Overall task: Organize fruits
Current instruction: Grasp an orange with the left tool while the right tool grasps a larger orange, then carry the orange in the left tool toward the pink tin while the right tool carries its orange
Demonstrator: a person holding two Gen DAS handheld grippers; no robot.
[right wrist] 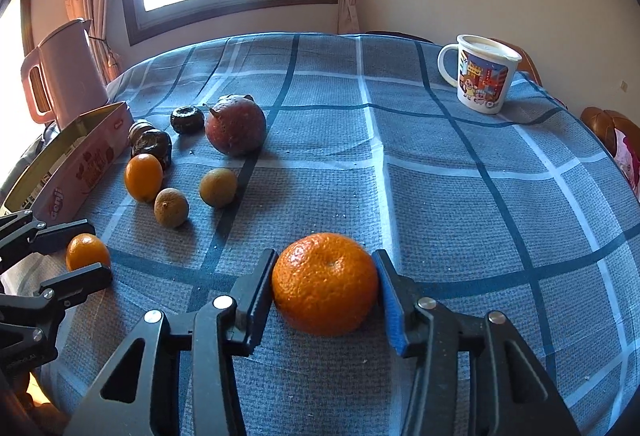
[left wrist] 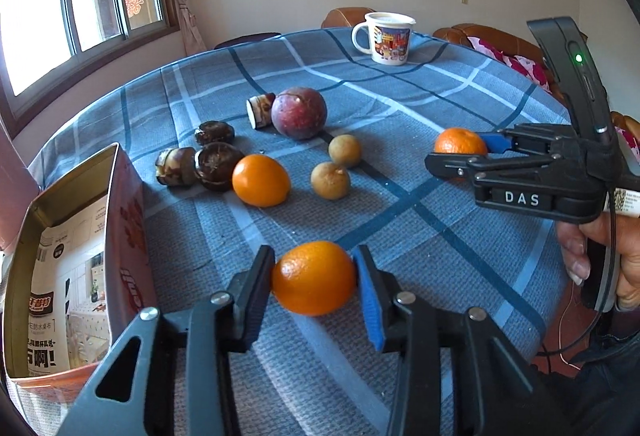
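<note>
A small smooth orange [left wrist: 314,278] is clamped between the pads of the left gripper [left wrist: 314,282], low over the blue checked tablecloth [left wrist: 420,236]. A dimpled mandarin [right wrist: 325,284] is pinched by the right gripper [right wrist: 325,290] (its base rests on the cloth), and a hand [left wrist: 600,256] is seen on that tool's handle. Just left of the small orange, an open pink tin [left wrist: 72,256] is stood on the cloth. Farther out, 1 loose orange [left wrist: 261,180], 2 brown longans [left wrist: 330,180] and several dark water chestnuts [left wrist: 216,166] are scattered near a purple passion fruit [left wrist: 299,113]. At the table's far edge a printed mug [left wrist: 387,38] is placed.
</note>
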